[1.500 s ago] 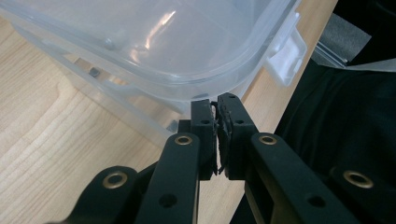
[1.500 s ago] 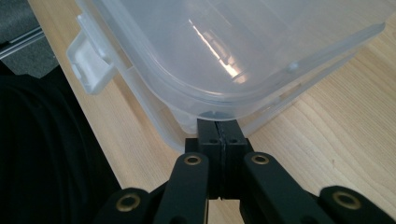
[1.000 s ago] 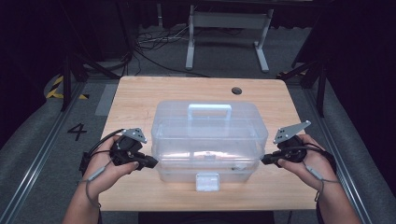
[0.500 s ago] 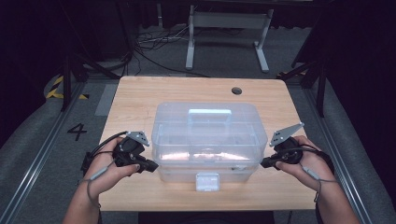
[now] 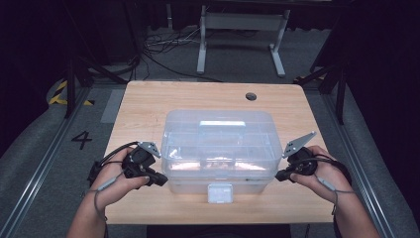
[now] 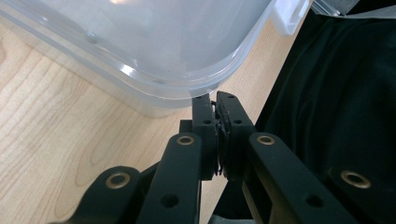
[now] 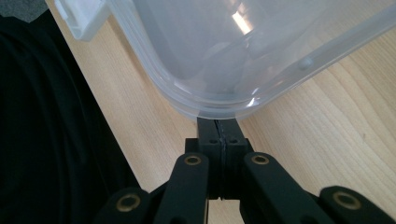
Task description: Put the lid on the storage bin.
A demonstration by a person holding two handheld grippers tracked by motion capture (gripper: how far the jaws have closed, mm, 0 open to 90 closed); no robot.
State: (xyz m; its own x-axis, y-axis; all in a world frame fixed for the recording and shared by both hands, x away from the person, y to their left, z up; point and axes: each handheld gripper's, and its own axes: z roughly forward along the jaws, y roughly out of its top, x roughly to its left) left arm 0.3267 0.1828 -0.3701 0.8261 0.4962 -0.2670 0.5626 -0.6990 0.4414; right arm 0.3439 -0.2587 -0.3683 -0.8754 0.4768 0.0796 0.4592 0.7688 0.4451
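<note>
Two hand-held grippers are seen at the near corners of a clear plastic storage box (image 5: 218,148), which sits in the middle of a light wooden table (image 5: 143,106). Nearest, at the table's front edge, a person's forearms enter from below. The left gripper (image 5: 161,181) is held at the box's near left corner, the right gripper (image 5: 279,175) at its near right corner. In the left gripper view the jaws are pressed together with nothing between them, their tips just under the box's rounded lid rim. In the right gripper view the jaws are likewise closed on nothing, tips touching or almost touching the rim at the corner.

Between the grippers, a small white latch (image 5: 220,193) is seen on the box's front wall. Farther back, a moulded carrying handle (image 5: 222,125) lies flat in the lid. Beyond the box, a dark round hole (image 5: 251,96) is set in the tabletop, and past the table a grey frame (image 5: 241,29) and loose cables (image 5: 158,52) lie on the floor.

The box is judged light and fairly stiff, with smooth walls that would slip under narrow pads. The projecting lid rim, the latch or the handle would likely give the surest hold.
</note>
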